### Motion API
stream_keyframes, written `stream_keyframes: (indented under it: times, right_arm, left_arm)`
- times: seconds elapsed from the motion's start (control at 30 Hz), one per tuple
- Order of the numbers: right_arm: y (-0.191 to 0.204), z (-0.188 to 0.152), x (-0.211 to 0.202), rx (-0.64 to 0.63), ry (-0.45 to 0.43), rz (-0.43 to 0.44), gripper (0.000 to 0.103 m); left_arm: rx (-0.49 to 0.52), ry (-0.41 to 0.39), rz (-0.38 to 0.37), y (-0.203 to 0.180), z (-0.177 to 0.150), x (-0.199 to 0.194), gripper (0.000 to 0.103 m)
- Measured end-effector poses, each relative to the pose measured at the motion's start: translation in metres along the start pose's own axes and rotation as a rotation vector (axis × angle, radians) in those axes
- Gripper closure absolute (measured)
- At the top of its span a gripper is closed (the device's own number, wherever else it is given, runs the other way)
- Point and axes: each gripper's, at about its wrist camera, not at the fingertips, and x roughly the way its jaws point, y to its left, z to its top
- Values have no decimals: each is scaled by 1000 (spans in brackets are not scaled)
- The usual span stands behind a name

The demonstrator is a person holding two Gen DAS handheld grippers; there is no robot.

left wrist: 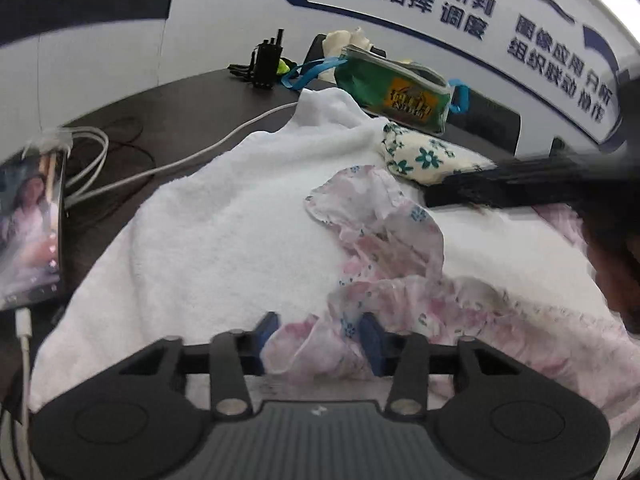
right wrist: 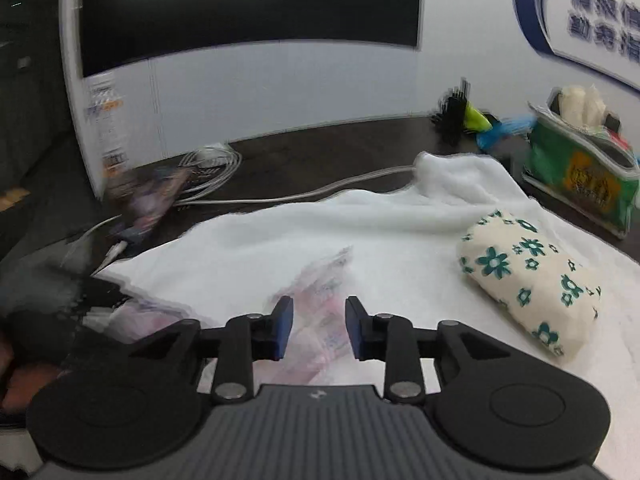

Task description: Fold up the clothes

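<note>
A pink floral garment (left wrist: 384,248) lies crumpled on a white towel (left wrist: 224,220) spread over the dark table. My left gripper (left wrist: 320,336) is low over the garment's near edge. A fold of the pink cloth sits loosely between its blue pads (left wrist: 372,340), which stand apart from it, so it is open. My right gripper (right wrist: 319,328) is open too, with the blurred pink garment (right wrist: 320,280) lying beneath and between its fingers. A folded cream bundle with teal flowers (right wrist: 528,276) rests on the towel (right wrist: 360,224) to the right.
A lit phone (left wrist: 32,232) and white cables (left wrist: 160,168) lie on the dark table (left wrist: 180,100) to the left. A green tissue bag (left wrist: 396,92) and a black radio (left wrist: 266,60) stand at the back by the wall. A hand shows at the left view's right edge.
</note>
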Motion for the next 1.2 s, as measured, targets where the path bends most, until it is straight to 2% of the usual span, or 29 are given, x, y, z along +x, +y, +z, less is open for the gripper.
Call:
stream_keyframes:
  times: [0.03,0.13,0.17,0.27,0.3,0.33,0.4,0.5,0.6,0.7,0.77,0.87,0.97,1.07,1.1,1.13,1.2]
  right_arm:
    - [-9,10,17,31,39,8,70]
    - [-11,24,68,73,141,45,70]
    - [-3,23,75,47,152,28,70]
    - [25,17,89,-70,170,-40,87]
    - [31,15,88,-89,172,-60,99]
    - [35,15,81,-101,150,-95,99]
    - [40,13,64,-119,86,-162,100]
    - [37,9,12,-88,-48,-181,100]
    - [34,-10,-50,-68,-187,-207,100]
    - [26,-53,-114,1,-299,-278,99]
    - [17,-91,-152,85,-343,-325,99]
    - [-3,-153,-192,267,-369,-402,99]
    - [-22,-203,-206,451,-329,-478,99]
    - [-37,-228,-206,543,-260,-550,93]
    - [-40,-232,-210,552,-254,-549,84]
    - [-40,-235,-217,550,-265,-548,65]
    - [-40,-243,-233,546,-290,-560,56]
  left_arm:
    - [-10,6,-10,0,1,0,85]
    - [-30,23,-3,0,5,-1,93]
    - [-31,23,-7,-2,5,-3,94]
    - [-29,15,-14,-7,5,-7,97]
    - [-30,5,-18,-9,5,-10,98]
    - [-31,-5,-23,-11,5,-12,98]
    - [-34,-25,-31,-14,5,-17,98]
    - [-3,-89,-71,-31,6,-39,99]
    - [54,-161,-131,-62,5,-63,99]
    - [144,-199,-208,-112,-7,-74,99]
    - [203,-188,-266,-150,-22,-70,99]
    - [230,-161,-341,-199,-53,-52,98]
    - [196,-165,-360,-236,-82,-35,98]
    - [232,-148,-350,-255,-97,-27,90]
    - [246,-142,-346,-261,-102,-24,82]
    - [252,-125,-378,-260,-103,-26,67]
    - [259,-62,-524,-245,-98,-42,51]
